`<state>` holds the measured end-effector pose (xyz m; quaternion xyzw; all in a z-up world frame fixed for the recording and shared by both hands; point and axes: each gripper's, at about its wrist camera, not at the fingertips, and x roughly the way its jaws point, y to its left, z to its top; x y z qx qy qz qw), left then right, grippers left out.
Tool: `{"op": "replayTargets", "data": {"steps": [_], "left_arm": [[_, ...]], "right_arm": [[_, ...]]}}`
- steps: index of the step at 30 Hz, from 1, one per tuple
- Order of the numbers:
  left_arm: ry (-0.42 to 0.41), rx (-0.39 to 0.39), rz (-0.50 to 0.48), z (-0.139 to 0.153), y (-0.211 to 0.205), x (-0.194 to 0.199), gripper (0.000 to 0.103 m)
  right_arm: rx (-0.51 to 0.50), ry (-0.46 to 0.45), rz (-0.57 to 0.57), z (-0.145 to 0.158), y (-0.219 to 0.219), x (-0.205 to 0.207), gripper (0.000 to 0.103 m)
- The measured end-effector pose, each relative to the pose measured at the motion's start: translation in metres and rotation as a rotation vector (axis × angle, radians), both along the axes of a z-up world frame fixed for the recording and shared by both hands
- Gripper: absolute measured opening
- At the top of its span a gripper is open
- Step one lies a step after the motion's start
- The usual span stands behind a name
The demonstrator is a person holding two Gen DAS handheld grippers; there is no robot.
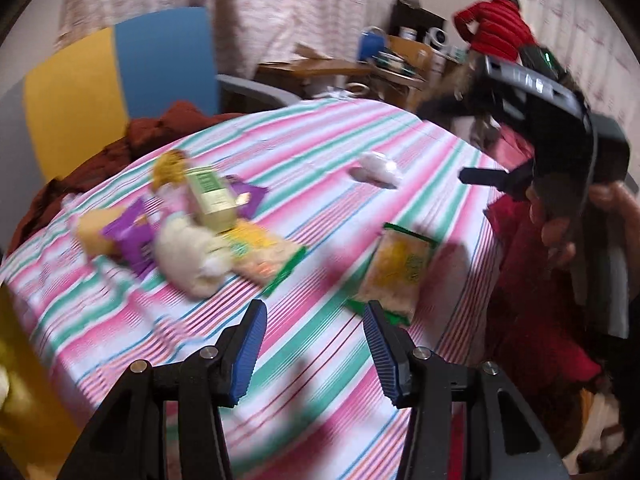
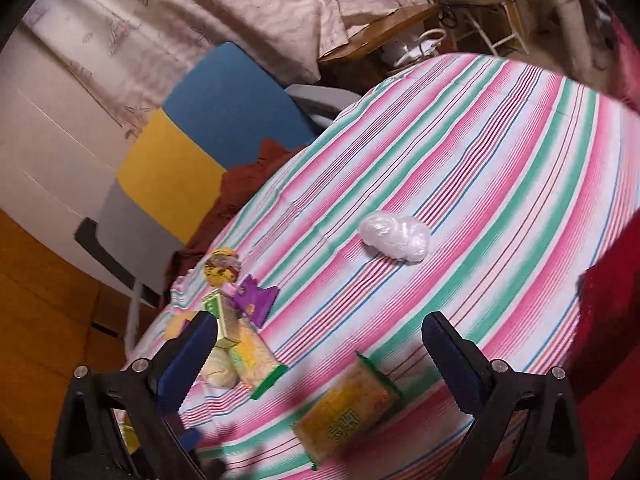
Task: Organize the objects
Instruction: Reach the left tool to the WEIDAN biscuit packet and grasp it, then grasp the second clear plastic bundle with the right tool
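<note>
Between our right gripper's point(image 2: 320, 354) spread, empty jaws, a yellow snack packet point(image 2: 348, 408) is lying on the striped tablecloth point(image 2: 480, 160); our left gripper point(image 1: 316, 344) is hovering wide open, the packet just beyond its right finger.

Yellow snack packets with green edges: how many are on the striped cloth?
2. One yellow snack packet with green edges lies alone between the right gripper's open fingers; the other sits at the edge of the pile of packages. More may be hidden under that pile.

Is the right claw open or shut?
Open: the right claw shows a wide gap between its blue pads, and nothing is held there.
</note>
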<state>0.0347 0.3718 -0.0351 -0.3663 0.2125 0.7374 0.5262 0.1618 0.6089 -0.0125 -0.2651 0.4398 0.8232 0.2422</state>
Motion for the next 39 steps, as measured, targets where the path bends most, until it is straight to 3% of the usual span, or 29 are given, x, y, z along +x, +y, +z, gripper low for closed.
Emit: {"op": "replayTargets", "data": {"steps": [5,13,19,25,31,34,39], "left_arm": [[-0.010,-0.036,-0.104,-0.015,0.039,0.009,0.051],[-0.046,-0.069,-0.250,-0.034,0.080,0.021,0.056],[-0.085,-0.102,-0.283,-0.051,0.100,0.023,0.056],[-0.104,-0.076,-0.216,-0.057,0.095,0.016,0.048],[-0.093,-0.070,-0.033,-0.054,0.050,0.003,0.048],[-0.035,-0.076,0.047,-0.056,0.021,0.001,0.048],[-0.054,-0.037,0.105,-0.060,-0.004,-0.011,0.048]], "right_arm": [[-0.065,0.063,-0.006,-0.007,0.006,0.006,0.103],[-0.078,0.063,-0.012,-0.010,0.009,0.006,0.103],[-0.092,0.066,-0.016,-0.011,0.012,0.009,0.103],[-0.099,0.019,-0.015,-0.013,0.013,0.004,0.103],[-0.129,-0.085,-0.007,-0.020,0.014,-0.006,0.103],[-0.141,-0.174,0.031,-0.024,0.014,-0.018,0.103],[-0.058,-0.277,0.028,-0.019,0.026,-0.043,0.103]]}}
